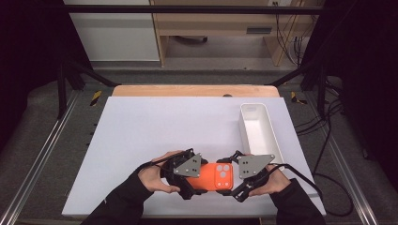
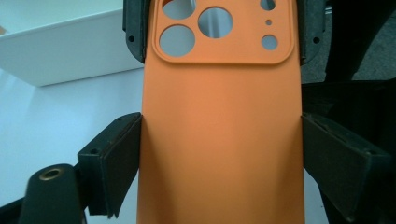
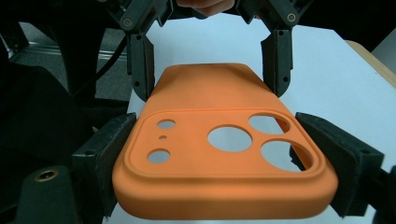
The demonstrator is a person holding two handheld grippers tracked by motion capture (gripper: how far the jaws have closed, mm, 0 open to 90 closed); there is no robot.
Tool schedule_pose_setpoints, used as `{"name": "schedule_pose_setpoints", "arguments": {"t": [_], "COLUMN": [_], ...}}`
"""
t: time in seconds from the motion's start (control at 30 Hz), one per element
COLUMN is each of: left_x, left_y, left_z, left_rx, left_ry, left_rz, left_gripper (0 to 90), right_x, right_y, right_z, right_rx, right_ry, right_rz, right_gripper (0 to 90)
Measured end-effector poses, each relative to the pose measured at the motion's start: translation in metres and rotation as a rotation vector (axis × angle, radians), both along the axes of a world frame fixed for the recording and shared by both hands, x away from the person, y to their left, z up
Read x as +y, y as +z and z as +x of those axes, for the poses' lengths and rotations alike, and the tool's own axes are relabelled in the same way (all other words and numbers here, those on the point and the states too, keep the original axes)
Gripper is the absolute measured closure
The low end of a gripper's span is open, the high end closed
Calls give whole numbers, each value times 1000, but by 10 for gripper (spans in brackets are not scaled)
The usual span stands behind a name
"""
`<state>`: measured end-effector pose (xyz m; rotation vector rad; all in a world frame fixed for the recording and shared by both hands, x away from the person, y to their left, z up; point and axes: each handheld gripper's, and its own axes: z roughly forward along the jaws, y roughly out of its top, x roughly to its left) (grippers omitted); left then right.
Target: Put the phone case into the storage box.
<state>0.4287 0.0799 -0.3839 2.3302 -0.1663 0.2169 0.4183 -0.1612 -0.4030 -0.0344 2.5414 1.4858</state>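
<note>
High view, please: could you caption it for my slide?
Both grippers, left and right, clamp an orange phone case above the table.

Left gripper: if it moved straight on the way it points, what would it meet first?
Probably the right gripper, facing it across the orange phone case that the left gripper also clamps; depth is uncertain.

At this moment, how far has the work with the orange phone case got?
Done: the orange phone case is picked up, off the white table. In hand: the left gripper clamps its plain end and the right gripper its camera-cutout end, jaws pressed against both long edges in each gripper view. Left: it has not gone anywhere yet; the white bin beside it, a likely destination, looks empty.
</note>
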Motion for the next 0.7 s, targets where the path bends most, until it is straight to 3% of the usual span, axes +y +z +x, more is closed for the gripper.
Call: {"name": "schedule_pose_setpoints", "arguments": {"t": [0.3,0.7], "left_x": [8,25], "left_y": [8,2], "left_z": [0,4], "left_rx": [17,69], "left_ry": [63,151], "left_rz": [-46,-54], "left_gripper": [21,0], "right_x": [-2,-5], "right_y": [1,5], "right_z": [2,6], "right_rx": [5,15], "right_ry": [-15,-37], "right_rz": [-25,-89], "right_gripper": [165,164]}}
